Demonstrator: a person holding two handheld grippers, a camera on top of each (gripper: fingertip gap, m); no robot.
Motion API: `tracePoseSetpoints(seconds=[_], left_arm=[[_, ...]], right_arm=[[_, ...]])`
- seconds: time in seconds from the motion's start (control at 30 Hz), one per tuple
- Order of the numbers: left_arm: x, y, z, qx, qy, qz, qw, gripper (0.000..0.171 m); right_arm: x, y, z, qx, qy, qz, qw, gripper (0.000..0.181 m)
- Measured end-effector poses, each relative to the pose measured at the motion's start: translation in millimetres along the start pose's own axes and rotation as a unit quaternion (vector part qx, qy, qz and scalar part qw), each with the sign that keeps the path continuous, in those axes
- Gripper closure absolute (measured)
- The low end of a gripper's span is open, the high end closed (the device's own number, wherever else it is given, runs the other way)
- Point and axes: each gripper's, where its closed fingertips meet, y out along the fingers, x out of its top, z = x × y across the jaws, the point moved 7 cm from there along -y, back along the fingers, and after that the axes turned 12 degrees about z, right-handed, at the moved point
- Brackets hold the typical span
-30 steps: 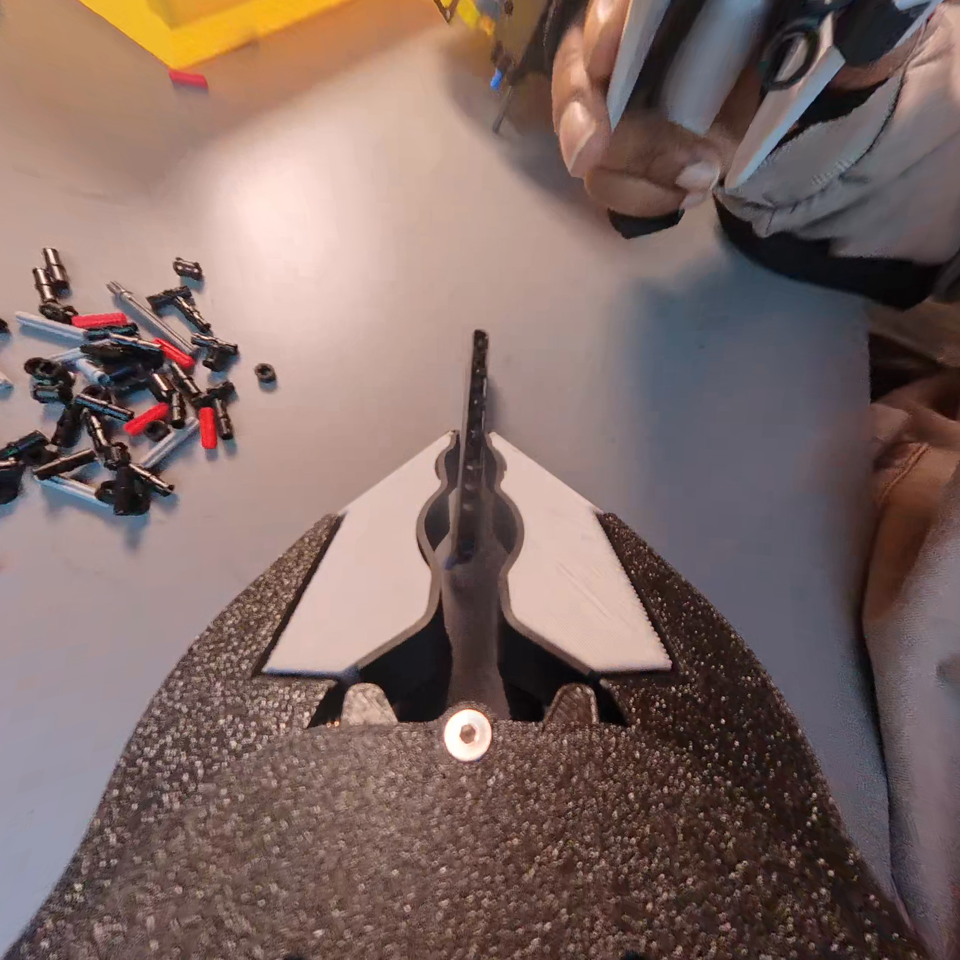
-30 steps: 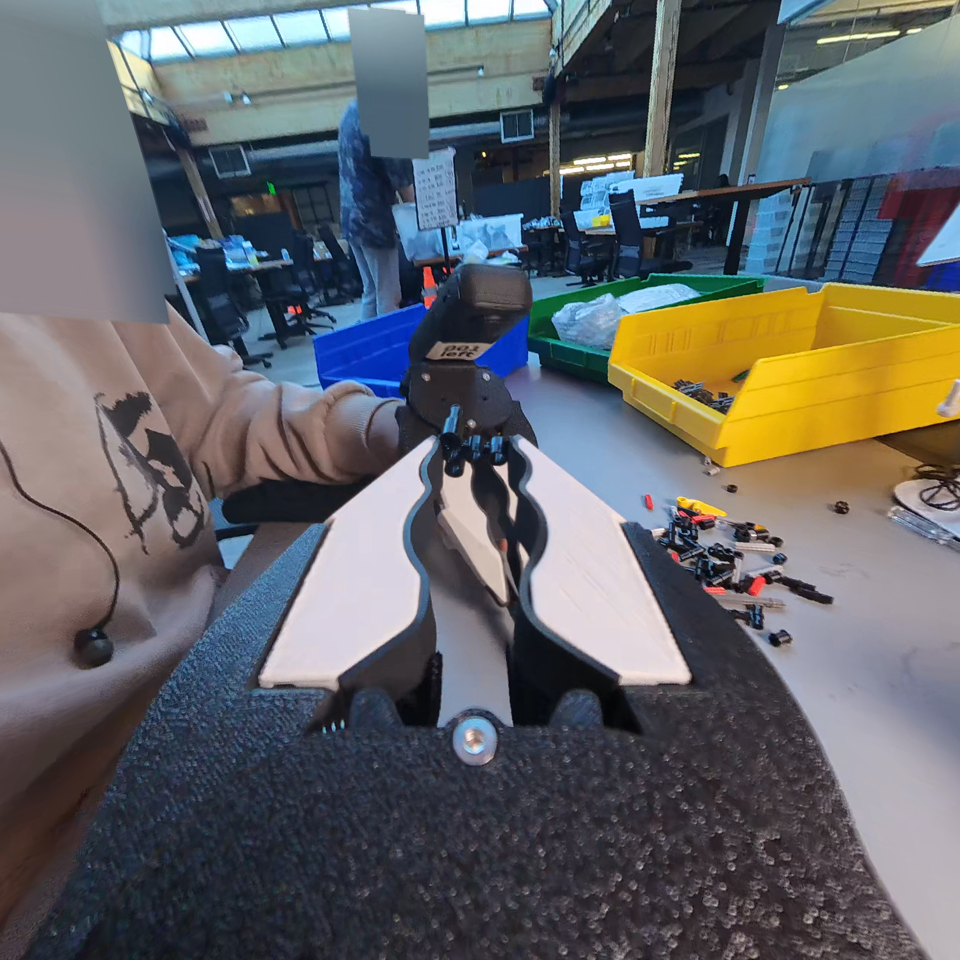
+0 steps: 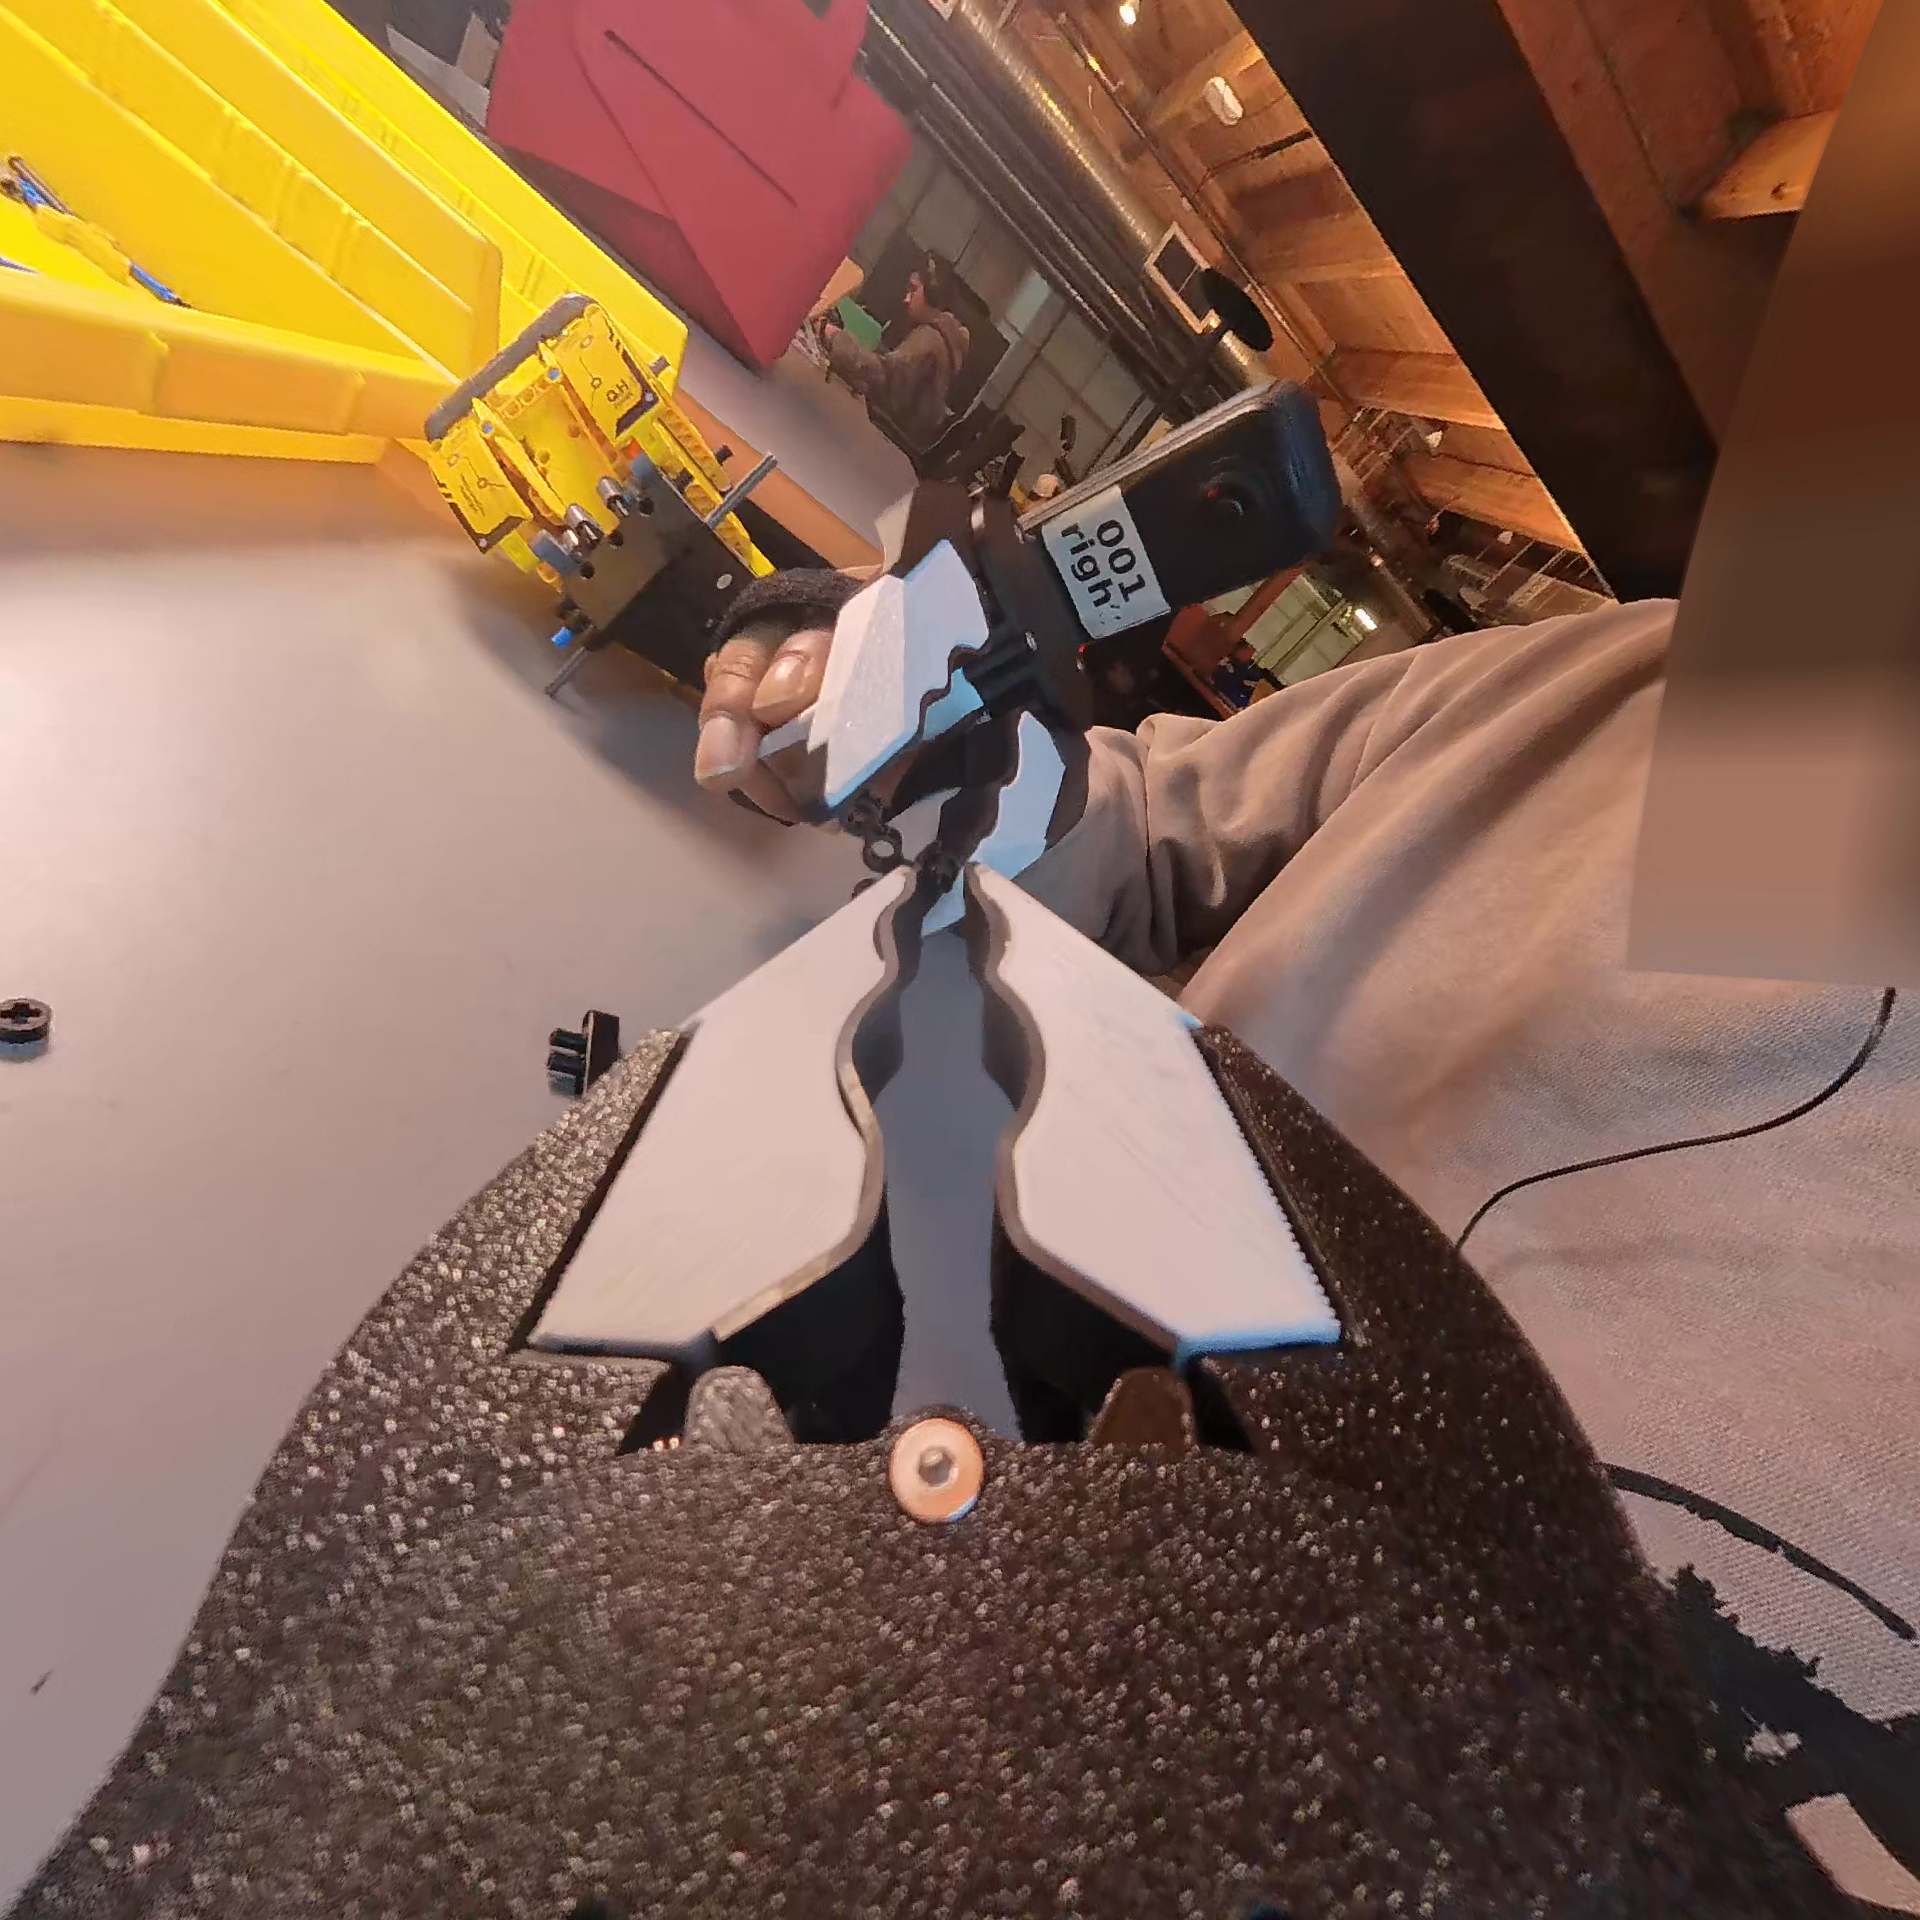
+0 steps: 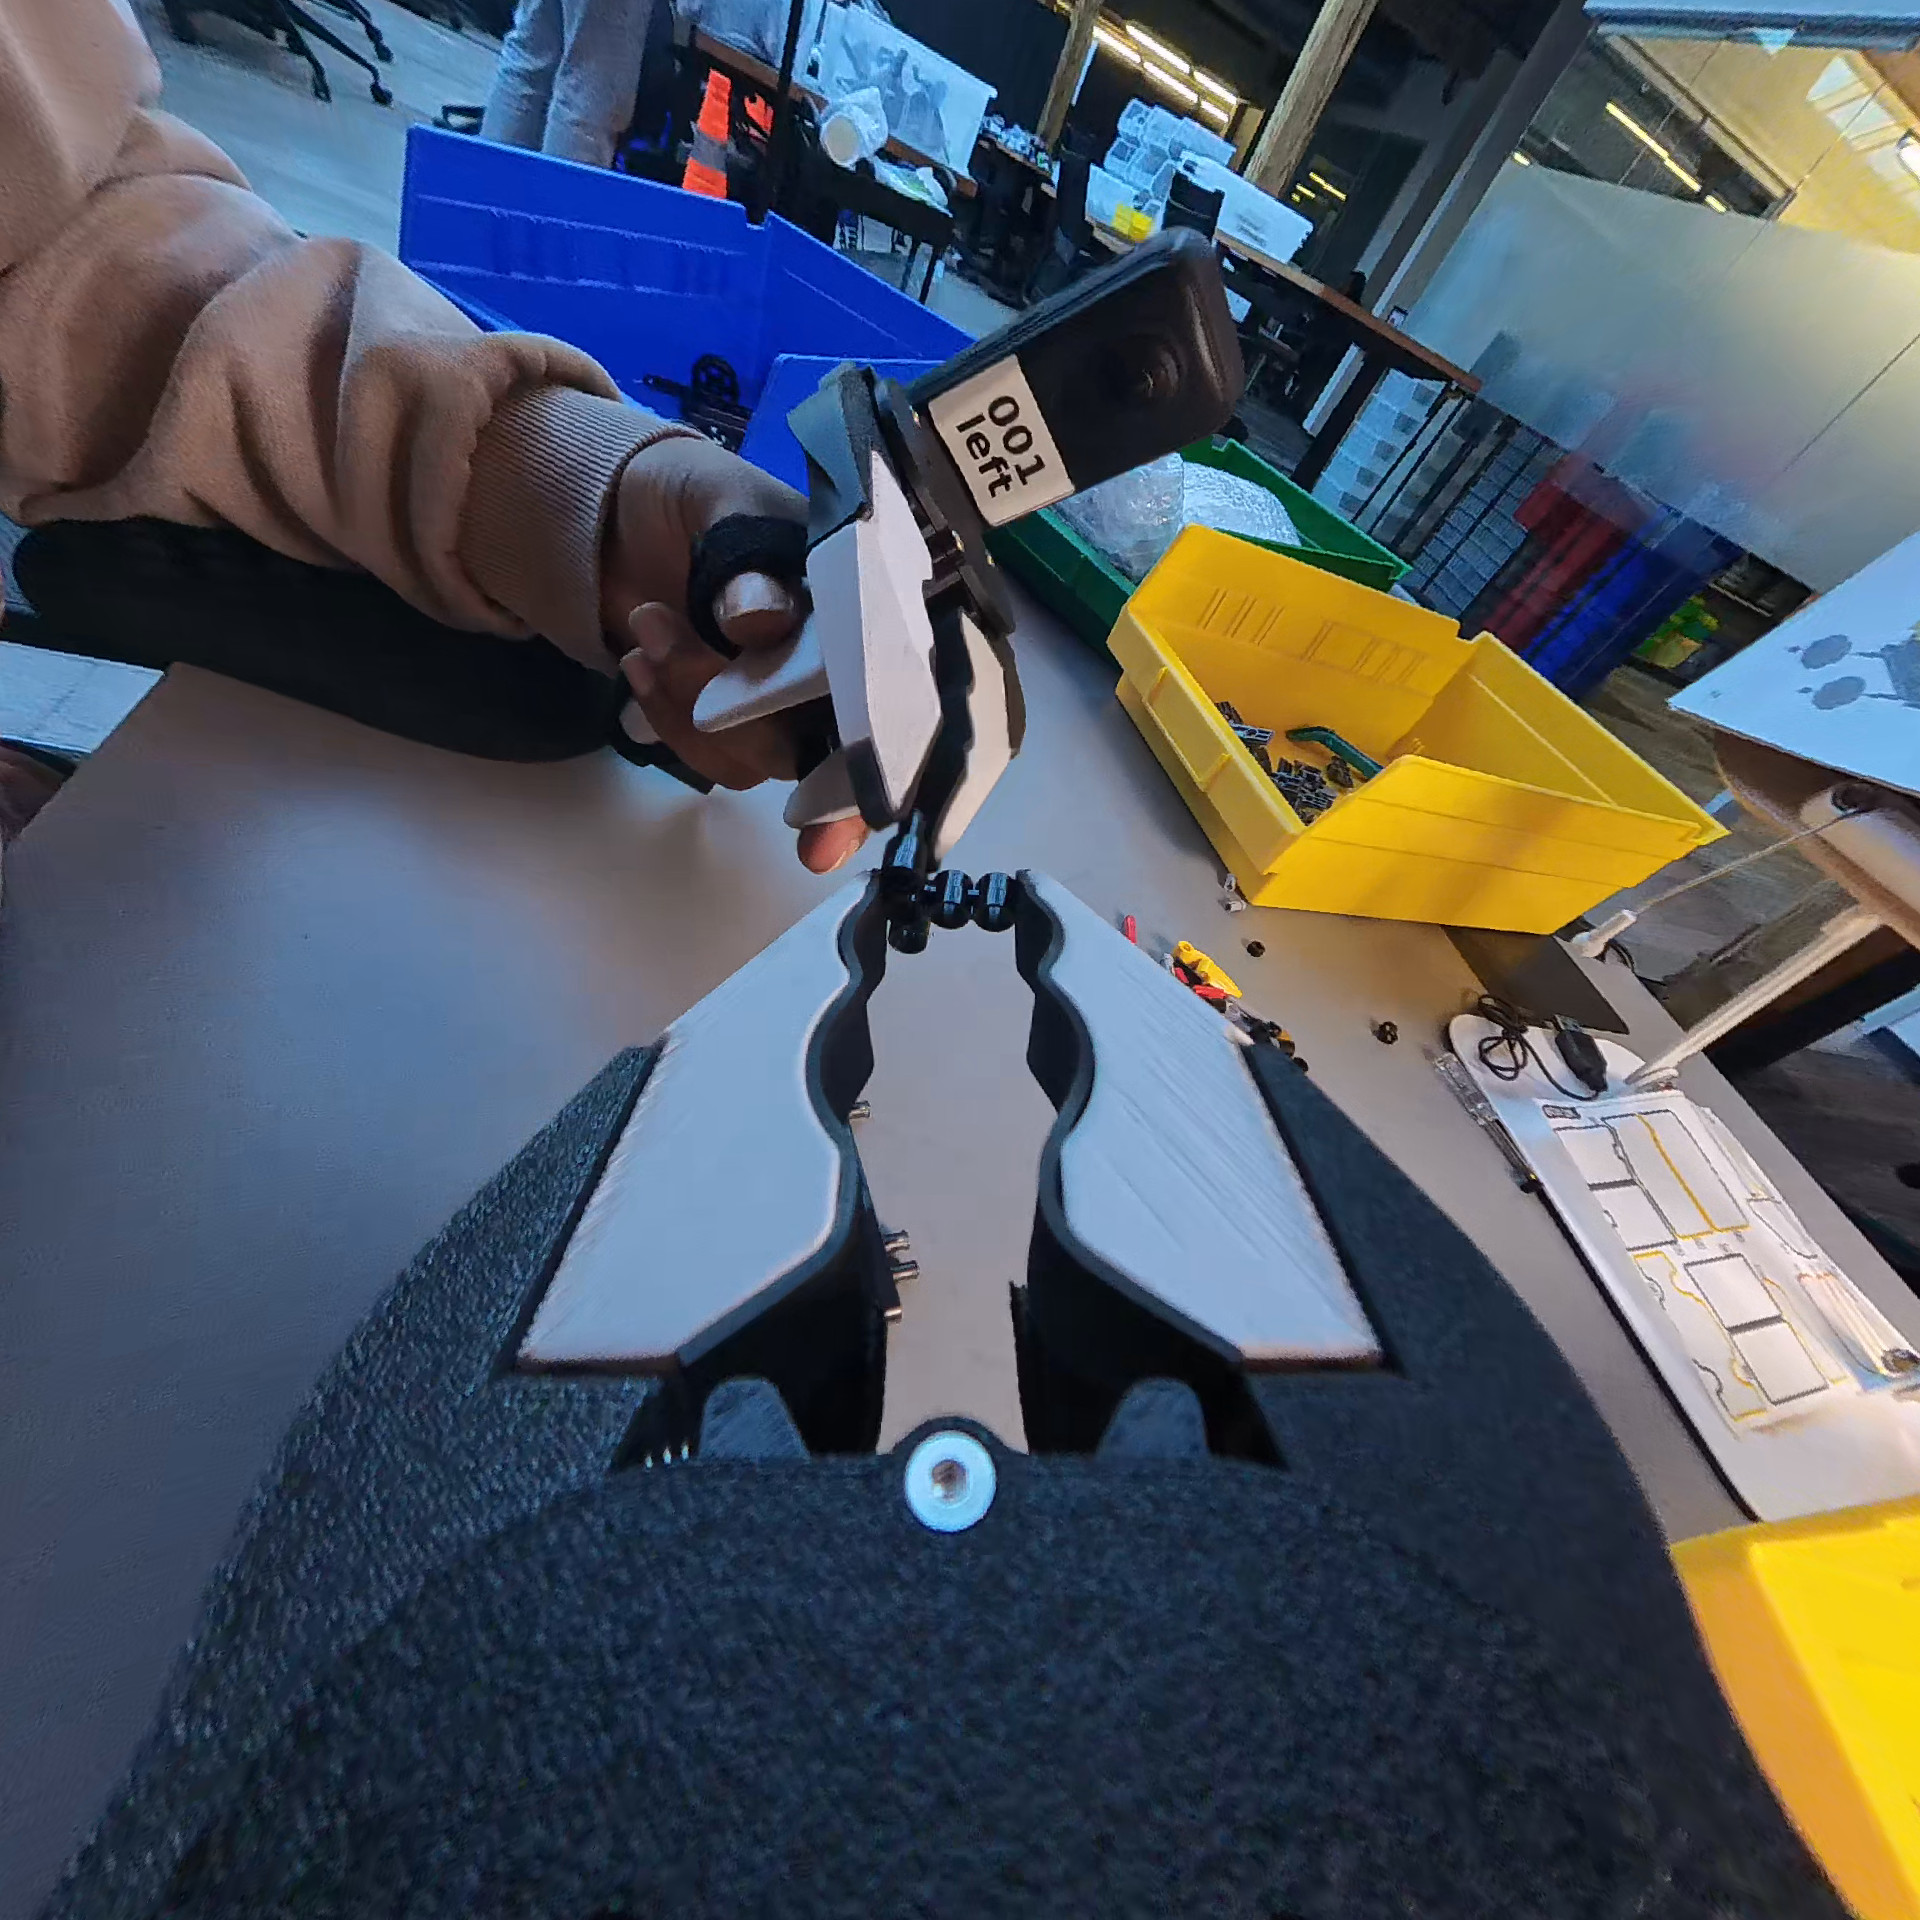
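In the right wrist view, the right gripper [image 4: 948, 902] sits at frame centre, its grey ribbed fingers with wavy black inner edges pinching a short black plastic piece made of rounded knobs [image 4: 961, 902] crosswise between the tips. Just above, the left gripper [image 4: 914, 831] points down, pressed onto a thin black plastic beam [image 4: 906, 854] whose lower end meets the knobbed piece. A hand [image 4: 707, 634] in a tan ribbed-cuff sleeve works that gripper.

Only this view shows the open yellow plastic bin of dark parts [image 4: 1455, 748] at right, the blue bin [image 4: 623, 249] at upper left, a scatter of small red, yellow and black parts [image 4: 1210, 982] on the matte grey table [image 4: 312, 987], and a printed sheet [image 4: 1683, 1226] at lower right.

The left wrist view instead shows a yellow-and-black brick-built assembly [image 3: 582, 478] at upper left beside ribbed yellow bin walls [image 3: 260, 260], and two loose black pieces [image 3: 587, 1049] at left. There the left gripper [image 3: 940, 883] closes narrowly on the dark beam, the right gripper [image 3: 914, 831] meeting it from above.
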Motion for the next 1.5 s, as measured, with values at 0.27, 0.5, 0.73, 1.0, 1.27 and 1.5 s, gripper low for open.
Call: tracePoseSetpoints(seconds=[0.27,0.5,0.73,1.0,1.27,1.5], left_arm=[[1.2,0.0,-2.3,0.010,0.012,-0.005,1.000,0.168],[15.1,-2.6,-14.8,0.028,0.068,-0.026,0.997,0.169],[25.9,-59.3,-6.7,0.054,0.041,-0.153,0.986,0.171],[13.6,4.0,-13.7,-0.037,0.047,-0.038,0.997,0.153],[12.8,10.1,-17.5,-0.042,0.037,-0.041,0.998,0.168],[9.7,10.2,-15.1,-0.024,0.031,-0.026,0.999,0.168]], right_arm=[[1.0,-0.9,-0.6,0.004,0.009,-0.010,1.000,0.159],[10.4,-11.9,-12.2,0.039,0.078,-0.081,0.993,0.160],[14.3,-51.0,-36.1,-0.003,0.112,-0.138,0.984,0.161],[11.8,-27.2,-13.0,0.052,0.086,-0.103,0.990,0.159],[10.8,-22.5,-6.9,0.060,0.076,-0.090,0.991,0.159],[8.9,-19.3,-3.3,0.042,0.044,-0.057,0.997,0.159]])
